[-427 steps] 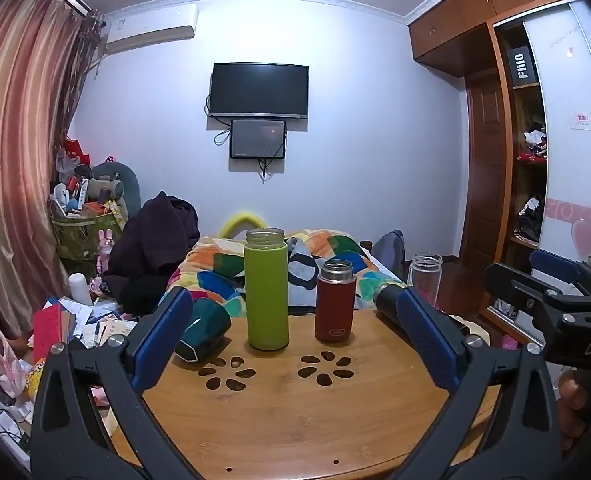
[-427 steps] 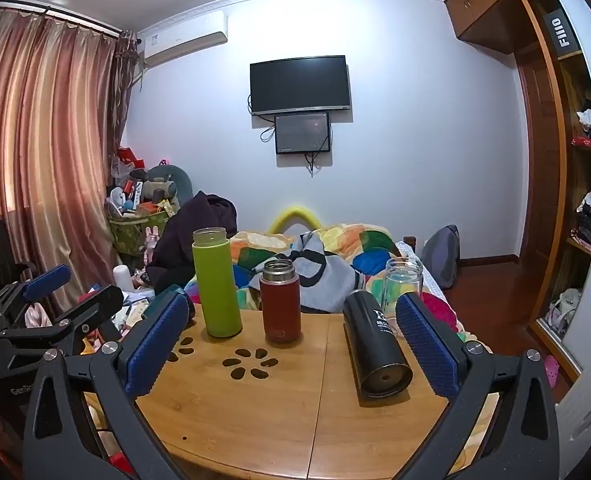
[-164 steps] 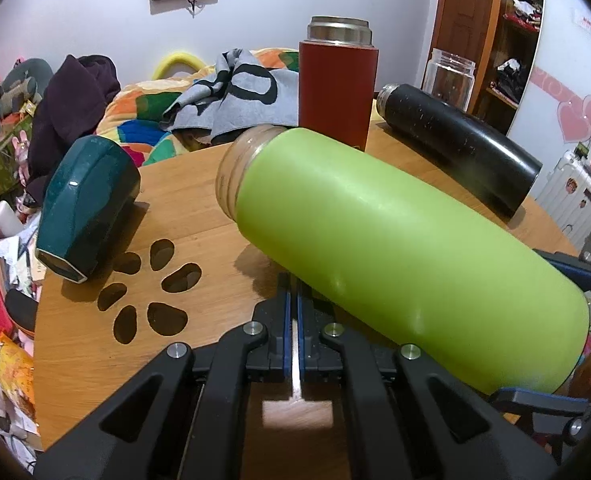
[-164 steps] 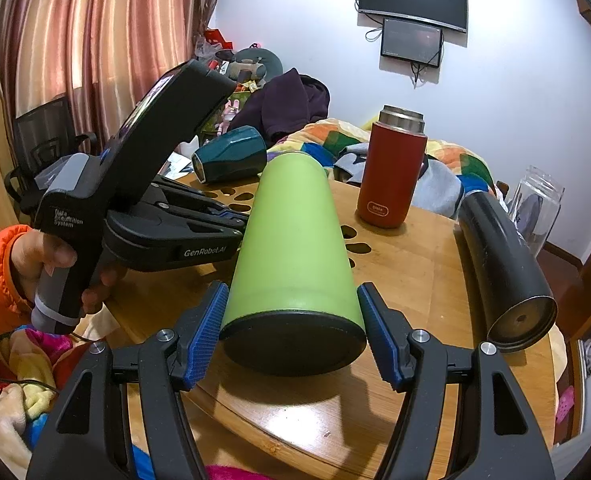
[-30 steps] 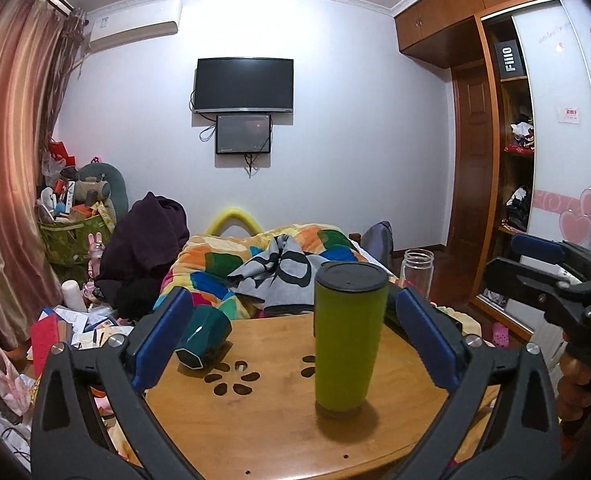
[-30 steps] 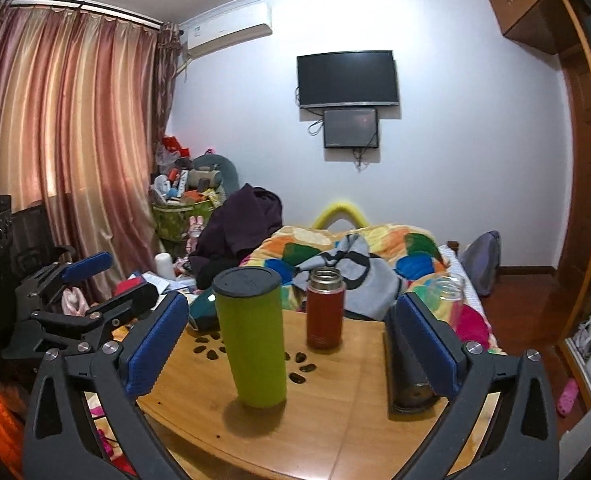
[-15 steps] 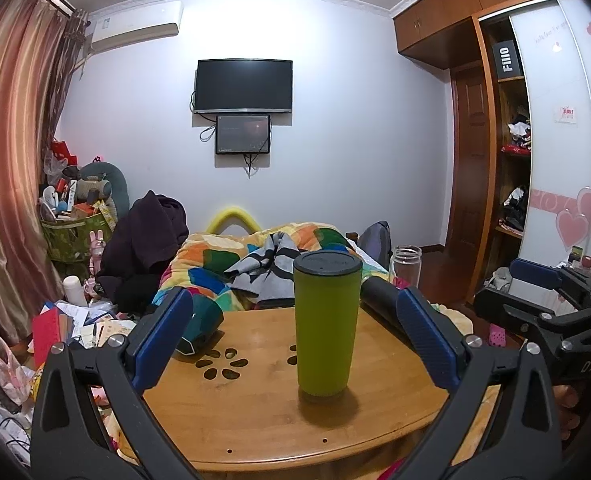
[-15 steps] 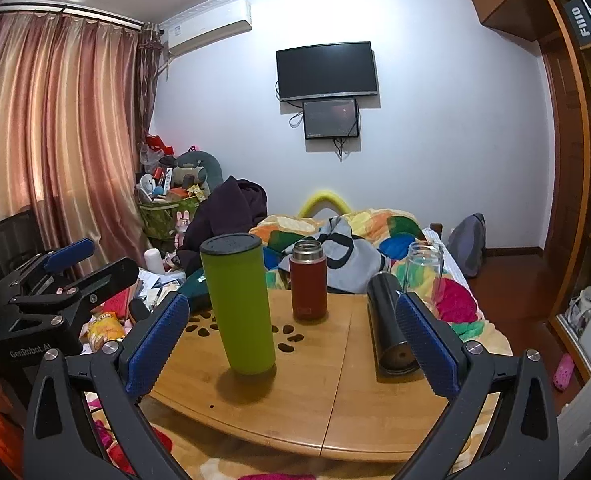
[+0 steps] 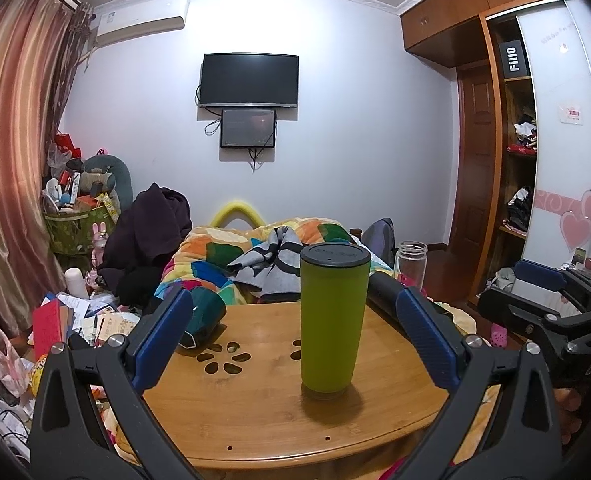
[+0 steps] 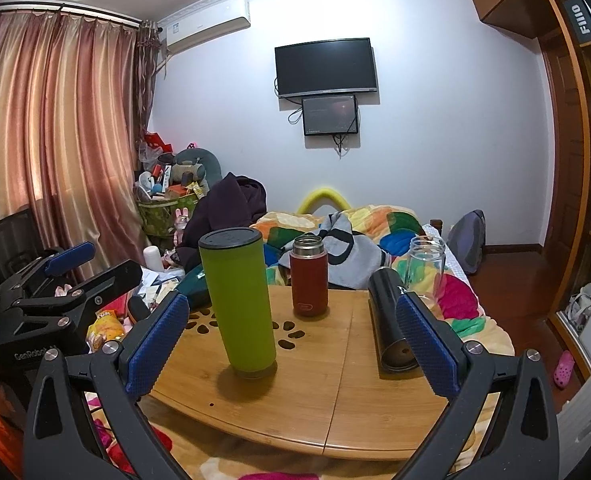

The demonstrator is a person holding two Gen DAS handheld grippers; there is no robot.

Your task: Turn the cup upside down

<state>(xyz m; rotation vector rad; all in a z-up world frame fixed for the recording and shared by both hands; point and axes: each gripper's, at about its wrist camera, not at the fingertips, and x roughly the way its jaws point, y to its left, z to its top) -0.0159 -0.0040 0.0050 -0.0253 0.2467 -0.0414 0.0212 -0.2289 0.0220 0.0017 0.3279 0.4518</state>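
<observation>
Two grippers: left gripper (image 9: 295,336) and right gripper (image 10: 291,344) both hang back from the wooden table (image 9: 255,412), jaws spread wide, nothing between the blue pads.
Green cup (image 9: 332,322): stands upside down near the middle of the table, dark base on top, mouth on the wood, apart from both grippers.
Writing: "GenRobot" on the left gripper body in the right wrist view; "DAS" on the right gripper body in the left wrist view; "Fiiio" on a black box (image 9: 512,59) in the wardrobe.
Right view only: red flask (image 10: 308,275) upright behind the green cup; the open end of the black flask (image 10: 391,320) lying on its side.
Left view only: teal cup (image 9: 205,320) on its side near the paw-print cutouts.
Both views: clear jar (image 10: 425,268) at the table's far right.
</observation>
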